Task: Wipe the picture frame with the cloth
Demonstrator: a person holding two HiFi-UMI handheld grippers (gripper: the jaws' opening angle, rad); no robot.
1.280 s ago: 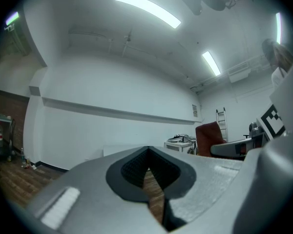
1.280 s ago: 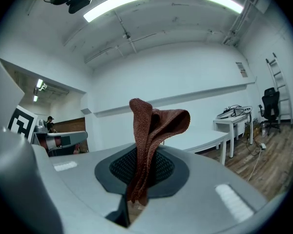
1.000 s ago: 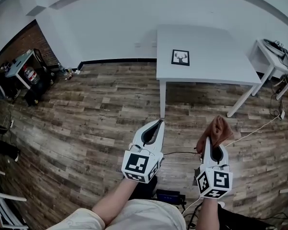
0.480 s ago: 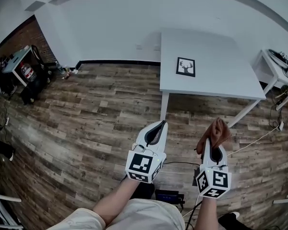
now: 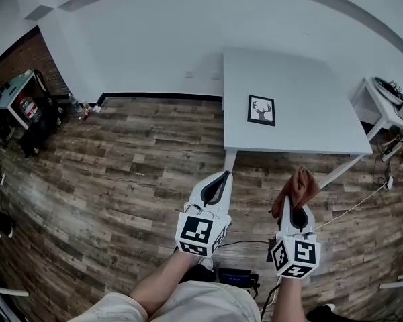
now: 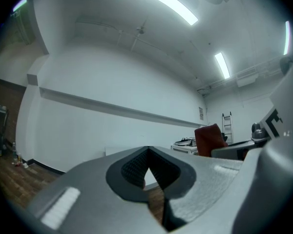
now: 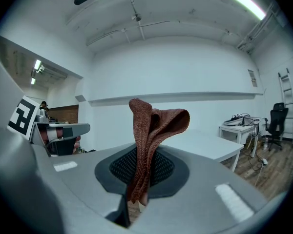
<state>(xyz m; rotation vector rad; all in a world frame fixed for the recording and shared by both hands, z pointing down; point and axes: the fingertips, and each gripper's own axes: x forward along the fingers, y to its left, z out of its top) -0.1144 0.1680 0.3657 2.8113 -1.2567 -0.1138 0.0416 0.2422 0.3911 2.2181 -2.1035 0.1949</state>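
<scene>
A black picture frame [image 5: 261, 110] with a deer print lies flat on the white table [image 5: 302, 123] ahead. A rust-brown cloth [image 5: 297, 188] sticks up from my right gripper [image 5: 299, 212], which is shut on it; in the right gripper view the cloth [image 7: 148, 130] stands folded between the jaws. My left gripper [image 5: 217, 182] is held beside it over the wood floor, shut with nothing between its jaws [image 6: 147, 175]. Both grippers are short of the table's near edge.
A second white table [image 5: 389, 102] with cables stands at the right. A dark desk with clutter [image 5: 17, 99] sits at the far left by a brick wall. Cables and a black box [image 5: 236, 276] lie on the floor near my feet.
The table and frame have come closer and lower in the head view. Both grippers kept their pose, the right one still holding the cloth.
</scene>
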